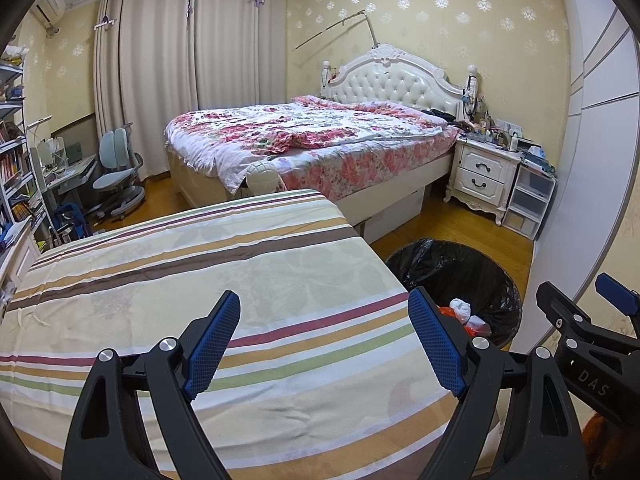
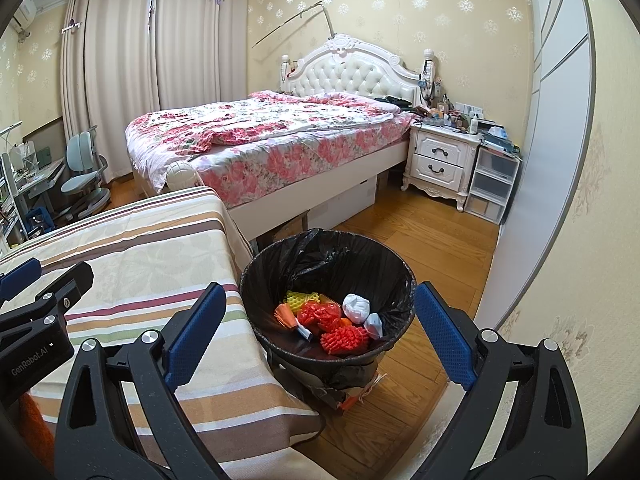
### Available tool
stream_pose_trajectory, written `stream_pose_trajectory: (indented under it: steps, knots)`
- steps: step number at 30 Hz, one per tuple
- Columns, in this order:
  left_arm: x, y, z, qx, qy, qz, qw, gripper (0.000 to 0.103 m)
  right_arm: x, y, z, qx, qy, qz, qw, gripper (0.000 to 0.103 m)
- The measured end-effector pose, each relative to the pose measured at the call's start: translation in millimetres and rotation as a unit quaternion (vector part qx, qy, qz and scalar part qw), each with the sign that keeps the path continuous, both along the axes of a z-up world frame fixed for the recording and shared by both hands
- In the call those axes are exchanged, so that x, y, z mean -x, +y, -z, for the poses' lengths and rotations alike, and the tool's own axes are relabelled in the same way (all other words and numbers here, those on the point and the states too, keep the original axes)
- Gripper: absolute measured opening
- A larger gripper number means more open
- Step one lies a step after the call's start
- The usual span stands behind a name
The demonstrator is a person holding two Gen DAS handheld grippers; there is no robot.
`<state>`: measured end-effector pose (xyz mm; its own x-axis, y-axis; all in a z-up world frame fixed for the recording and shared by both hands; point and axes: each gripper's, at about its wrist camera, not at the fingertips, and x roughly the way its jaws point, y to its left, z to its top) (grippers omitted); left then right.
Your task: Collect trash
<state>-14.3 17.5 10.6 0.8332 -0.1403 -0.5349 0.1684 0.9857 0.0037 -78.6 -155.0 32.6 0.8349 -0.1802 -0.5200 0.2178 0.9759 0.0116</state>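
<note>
Left gripper (image 1: 324,344): jaws wide, empty, over striped desk (image 1: 200,280). Right gripper (image 2: 320,338): jaws wide, empty, above bin (image 2: 256,276) holding trash (image 2: 340,320).

Far: floral bed (image 2: 272,140), white nightstand (image 2: 440,164) right, drawn curtains (image 2: 120,60) left; patterned yellow wallpaper (image 2: 440,8), wooden floor (image 2: 432,240).

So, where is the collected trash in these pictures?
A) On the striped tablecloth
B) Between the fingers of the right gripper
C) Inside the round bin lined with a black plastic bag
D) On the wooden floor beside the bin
C: the right wrist view shows red and yellow foam nets and crumpled white tissues lying inside the round bin lined with a black plastic bag.
</note>
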Motion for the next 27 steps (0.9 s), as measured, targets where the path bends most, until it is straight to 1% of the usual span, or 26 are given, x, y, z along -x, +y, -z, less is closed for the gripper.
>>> stream_pose_trajectory:
  steps: [10,13,17,22,27]
  knots:
    - [5.0,3.8,-5.5,0.007,-0.023,-0.001,0.9997,0.083,-0.1,0.2,0.0,0.000,0.000,0.000,1.000,0.093]
    - [5.2,4.3,-5.5,0.011,-0.022,0.004,0.9997,0.083,-0.1,0.3,-0.1,0.000,0.000,0.000,1.000,0.093]
    - [5.4,4.2,-4.7,0.005,-0.024,0.003,0.9997,0.083,-0.2,0.5,-0.1,0.000,0.000,0.000,1.000,0.093]
    - [2.8,8.7,-3.8,-0.003,-0.024,-0.011,0.9996,0.083,-0.2,2.9,0.5,0.000,0.001,-0.002,1.000,0.093]
    - [-3.7,21.2,1.5,-0.006,-0.009,-0.023,0.9997,0.083,-2.7,19.0,6.4,0.002,0.006,-0.014,1.000,0.093]
